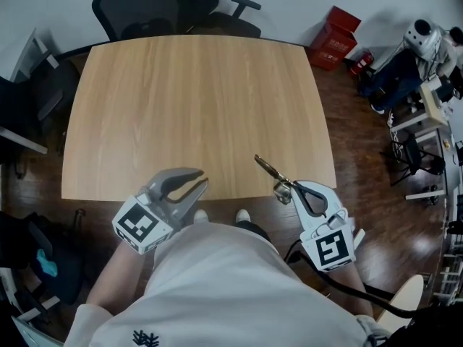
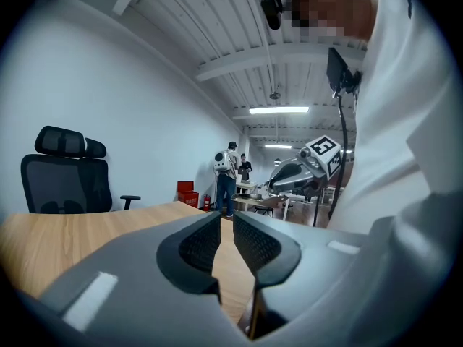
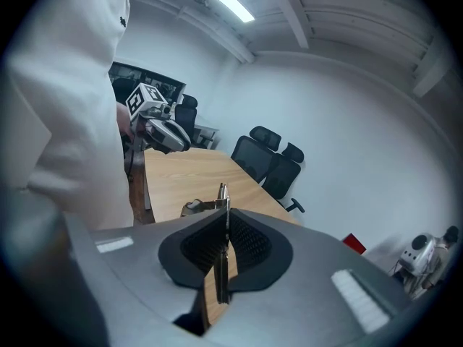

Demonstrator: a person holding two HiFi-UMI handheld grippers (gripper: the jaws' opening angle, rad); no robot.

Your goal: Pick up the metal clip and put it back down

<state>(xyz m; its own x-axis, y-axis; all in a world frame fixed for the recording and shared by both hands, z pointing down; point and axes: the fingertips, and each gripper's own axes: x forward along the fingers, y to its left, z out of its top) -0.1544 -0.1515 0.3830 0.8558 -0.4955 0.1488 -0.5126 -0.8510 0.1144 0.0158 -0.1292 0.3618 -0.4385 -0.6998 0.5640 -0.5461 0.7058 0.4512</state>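
My right gripper [image 1: 293,187] hovers over the near right edge of the wooden table [image 1: 195,100], shut on the metal clip [image 1: 273,170]. The clip is a thin brass and silver piece that sticks out past the fingertips toward the table's middle. In the right gripper view the clip [image 3: 222,194] stands on edge, pinched between the dark pads of the right gripper [image 3: 223,226]. My left gripper [image 1: 202,180] hangs over the near edge on the left. In its own view the left gripper [image 2: 226,241] has its pads all but touching, with nothing between them.
Black office chairs [image 1: 155,2] stand behind the far side of the table. A red box [image 1: 334,38] sits on the floor at the far right, with equipment and cables [image 1: 427,71] beyond it. People stand far off in the room [image 2: 228,176].
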